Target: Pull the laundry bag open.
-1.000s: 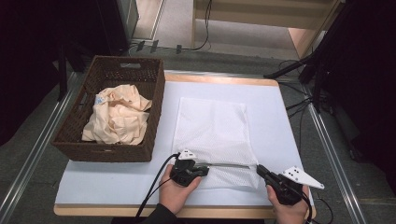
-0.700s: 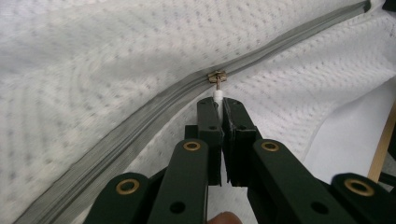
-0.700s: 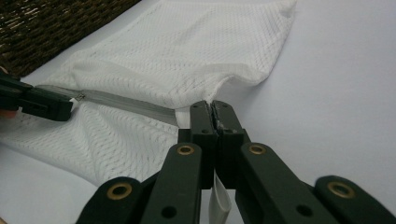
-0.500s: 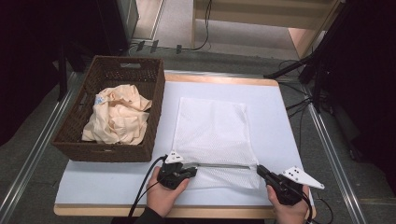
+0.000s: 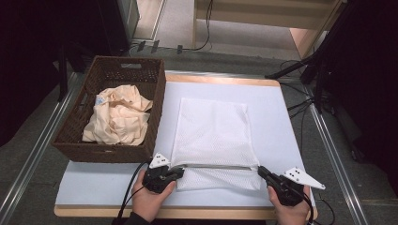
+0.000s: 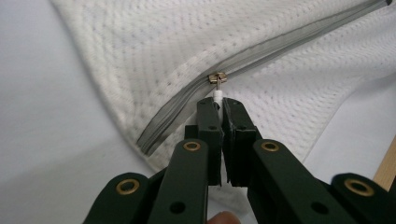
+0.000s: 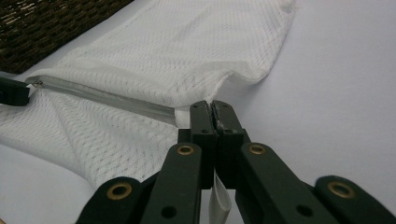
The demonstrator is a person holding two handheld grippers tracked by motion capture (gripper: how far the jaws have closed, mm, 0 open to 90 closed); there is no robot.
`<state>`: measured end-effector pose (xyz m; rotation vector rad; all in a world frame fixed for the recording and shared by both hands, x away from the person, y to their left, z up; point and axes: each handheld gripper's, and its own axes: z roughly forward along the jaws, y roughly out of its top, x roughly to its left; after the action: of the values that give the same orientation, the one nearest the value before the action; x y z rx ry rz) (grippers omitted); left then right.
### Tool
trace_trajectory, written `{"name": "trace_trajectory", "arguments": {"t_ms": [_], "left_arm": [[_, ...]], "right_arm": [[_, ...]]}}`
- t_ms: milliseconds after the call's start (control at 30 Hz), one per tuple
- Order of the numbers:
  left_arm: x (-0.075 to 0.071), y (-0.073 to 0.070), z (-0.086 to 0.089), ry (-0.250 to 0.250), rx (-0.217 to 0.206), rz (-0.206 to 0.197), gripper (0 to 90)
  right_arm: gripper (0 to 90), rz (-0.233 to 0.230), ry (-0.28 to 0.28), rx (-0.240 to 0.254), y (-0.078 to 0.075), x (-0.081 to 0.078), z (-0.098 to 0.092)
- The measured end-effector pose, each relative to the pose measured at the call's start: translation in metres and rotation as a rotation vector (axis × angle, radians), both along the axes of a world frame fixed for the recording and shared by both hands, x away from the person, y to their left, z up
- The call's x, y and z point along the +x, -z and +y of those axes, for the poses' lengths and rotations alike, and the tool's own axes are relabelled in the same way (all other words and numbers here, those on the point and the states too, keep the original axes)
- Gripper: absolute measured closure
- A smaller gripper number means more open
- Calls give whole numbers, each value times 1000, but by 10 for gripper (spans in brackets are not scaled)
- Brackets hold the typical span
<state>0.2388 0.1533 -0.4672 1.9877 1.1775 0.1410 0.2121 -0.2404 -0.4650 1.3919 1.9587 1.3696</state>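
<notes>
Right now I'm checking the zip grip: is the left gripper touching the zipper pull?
Touching. The left gripper view shows the left gripper with its jaws shut on the white zipper pull.

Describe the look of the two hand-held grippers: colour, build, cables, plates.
Both are black. The left hand-held gripper has two flat jaws on linkage arms with brass-coloured rivets; the right hand-held gripper matches it. In the high view each carries a pale grey three-cornered plate with small holes, and a black cable trails from the left one.
</notes>
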Motion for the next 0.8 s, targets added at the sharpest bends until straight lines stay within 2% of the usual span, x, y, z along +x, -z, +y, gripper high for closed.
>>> {"name": "trace_trajectory", "arguments": {"t_ms": [300, 633, 800], "left_arm": [[-5, -3, 17, -11, 5, 3, 868], [-10, -3, 46, -39, -3, 30, 868], [-12, -5, 51, -38, 1, 26, 868]], "right_arm": [[893, 3, -1, -2, 1, 0, 0], [893, 17, -12, -6, 4, 2, 0], [893, 27, -26, -18, 6, 3, 4]]}}
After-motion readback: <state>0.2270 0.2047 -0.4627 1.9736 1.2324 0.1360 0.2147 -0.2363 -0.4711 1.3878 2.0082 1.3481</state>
